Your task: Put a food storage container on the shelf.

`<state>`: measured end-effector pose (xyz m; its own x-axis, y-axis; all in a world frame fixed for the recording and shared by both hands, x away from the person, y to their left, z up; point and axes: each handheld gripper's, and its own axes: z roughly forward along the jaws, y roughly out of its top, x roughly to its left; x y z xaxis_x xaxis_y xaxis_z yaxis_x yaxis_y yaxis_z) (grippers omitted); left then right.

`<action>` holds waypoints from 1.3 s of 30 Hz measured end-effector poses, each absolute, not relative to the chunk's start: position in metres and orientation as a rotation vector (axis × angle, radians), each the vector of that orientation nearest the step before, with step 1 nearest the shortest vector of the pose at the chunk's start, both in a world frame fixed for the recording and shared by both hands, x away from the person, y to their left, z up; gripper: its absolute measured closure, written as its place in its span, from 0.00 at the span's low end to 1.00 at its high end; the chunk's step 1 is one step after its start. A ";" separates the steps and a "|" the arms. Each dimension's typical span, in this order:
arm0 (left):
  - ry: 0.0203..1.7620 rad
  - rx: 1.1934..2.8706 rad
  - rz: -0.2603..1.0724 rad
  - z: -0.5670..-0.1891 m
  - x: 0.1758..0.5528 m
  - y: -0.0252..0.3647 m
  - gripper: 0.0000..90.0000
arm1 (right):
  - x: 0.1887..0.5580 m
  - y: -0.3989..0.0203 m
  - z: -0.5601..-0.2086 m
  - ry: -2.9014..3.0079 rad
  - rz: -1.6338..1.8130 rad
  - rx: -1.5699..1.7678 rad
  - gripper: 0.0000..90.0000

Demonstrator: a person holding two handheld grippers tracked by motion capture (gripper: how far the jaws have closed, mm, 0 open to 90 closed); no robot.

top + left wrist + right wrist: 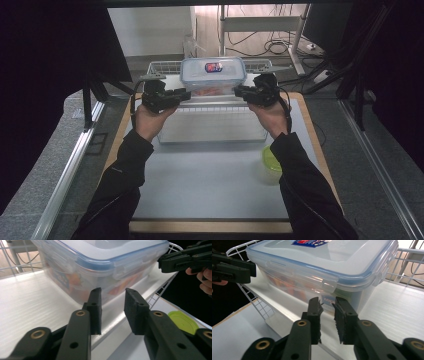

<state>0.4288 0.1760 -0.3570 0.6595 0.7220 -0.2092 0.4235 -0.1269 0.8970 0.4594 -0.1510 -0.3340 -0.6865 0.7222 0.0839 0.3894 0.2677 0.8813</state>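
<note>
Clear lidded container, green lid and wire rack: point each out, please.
Clear lidded container (pixel 213 70), high view, middle of its lid.
Green lid (pixel 183 322), left gripper view, its flat top.
Wire rack (pixel 261 307), right gripper view, its white side grid.

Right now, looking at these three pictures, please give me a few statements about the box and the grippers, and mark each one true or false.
1. The plastic food container has its lid on. True.
2. The left gripper is clamped on the container. False: its jaws stand apart with nothing between them.
3. A green lid lies on the table near the person's right forearm. True.
4. The right gripper holds the green lid. False: its jaws are open and empty, pointing at the container.
</note>
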 end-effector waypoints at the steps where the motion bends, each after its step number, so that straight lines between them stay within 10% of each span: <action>1: 0.919 1.757 0.334 -0.357 0.427 0.176 0.72 | 0.458 -0.151 -0.334 2.210 1.392 1.014 0.80; 19: 0.865 1.807 0.404 -0.368 0.384 0.169 0.23 | 0.419 -0.166 -0.345 2.219 1.433 0.936 0.32; 39: 0.865 1.876 0.418 -0.416 0.338 0.169 0.06 | 0.380 -0.171 -0.391 2.278 1.417 0.852 0.13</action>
